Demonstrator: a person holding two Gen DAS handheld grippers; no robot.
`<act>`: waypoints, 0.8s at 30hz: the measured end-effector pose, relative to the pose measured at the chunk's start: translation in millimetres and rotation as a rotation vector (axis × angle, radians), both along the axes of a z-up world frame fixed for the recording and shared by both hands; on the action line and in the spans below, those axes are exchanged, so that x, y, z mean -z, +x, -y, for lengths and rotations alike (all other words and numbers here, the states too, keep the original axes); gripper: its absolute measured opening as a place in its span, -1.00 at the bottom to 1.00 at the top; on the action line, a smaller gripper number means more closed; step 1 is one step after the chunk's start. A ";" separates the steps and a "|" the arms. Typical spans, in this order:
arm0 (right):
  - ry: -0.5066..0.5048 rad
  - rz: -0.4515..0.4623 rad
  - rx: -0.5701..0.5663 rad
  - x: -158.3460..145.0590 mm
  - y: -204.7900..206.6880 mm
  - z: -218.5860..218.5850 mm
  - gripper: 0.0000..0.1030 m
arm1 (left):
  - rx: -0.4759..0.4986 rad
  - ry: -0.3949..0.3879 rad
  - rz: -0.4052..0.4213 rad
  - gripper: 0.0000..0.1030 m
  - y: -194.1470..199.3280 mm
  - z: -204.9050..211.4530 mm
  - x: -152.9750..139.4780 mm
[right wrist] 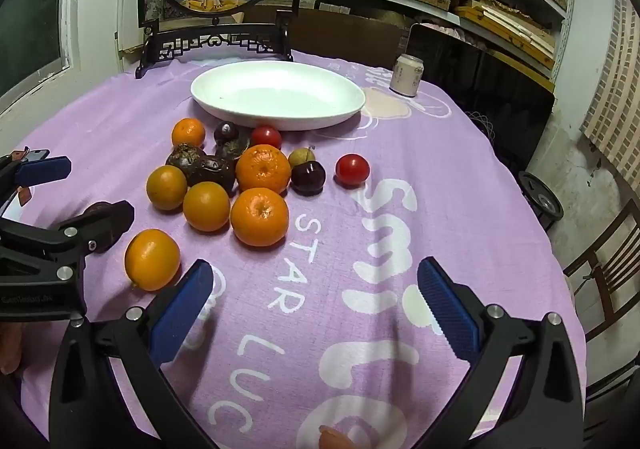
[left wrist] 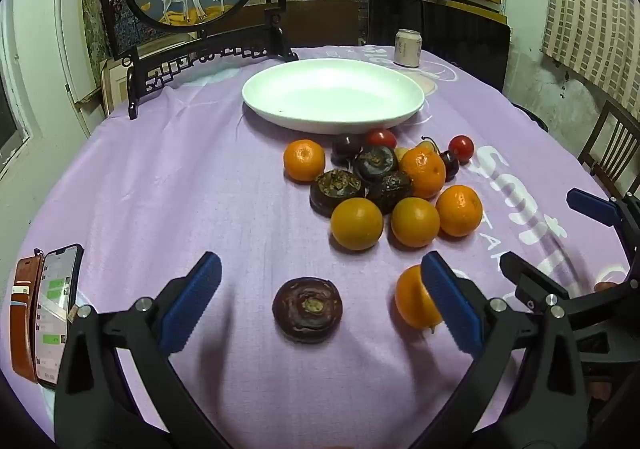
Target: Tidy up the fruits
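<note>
Lavender cloth (left wrist: 160, 189) is carrying the fruit pile (left wrist: 380, 185) just before an empty white plate (left wrist: 332, 97). Only the left view is showing a phone (left wrist: 56, 313) and a dark fruit (left wrist: 307, 309) lying between the wide-apart left gripper (left wrist: 320, 305) fingers; the right gripper (right wrist: 316, 309) is gaping over bare lettering.

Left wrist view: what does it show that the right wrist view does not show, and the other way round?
Only the left wrist view shows the phone in its brown case and the whole dark round fruit between the open left gripper.

Only the right shows the dark speaker on the floor.

Both show the empty white plate and the can.
</note>
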State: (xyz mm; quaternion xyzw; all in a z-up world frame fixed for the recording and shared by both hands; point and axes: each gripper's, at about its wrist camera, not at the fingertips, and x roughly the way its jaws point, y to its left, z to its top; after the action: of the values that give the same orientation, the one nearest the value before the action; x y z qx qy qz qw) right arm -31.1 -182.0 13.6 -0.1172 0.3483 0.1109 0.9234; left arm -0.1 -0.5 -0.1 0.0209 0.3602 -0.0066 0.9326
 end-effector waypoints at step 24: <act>0.276 -0.073 0.028 -3.0 13.6 37.2 0.97 | -0.001 0.029 0.005 0.96 -3.0 5.9 2.0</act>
State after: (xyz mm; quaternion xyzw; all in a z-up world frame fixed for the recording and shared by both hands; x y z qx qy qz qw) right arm -17.5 -219.2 16.6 0.0201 0.3647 0.1489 0.9189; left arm -3.2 -6.4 -2.1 0.0343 0.3579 -0.0006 0.9331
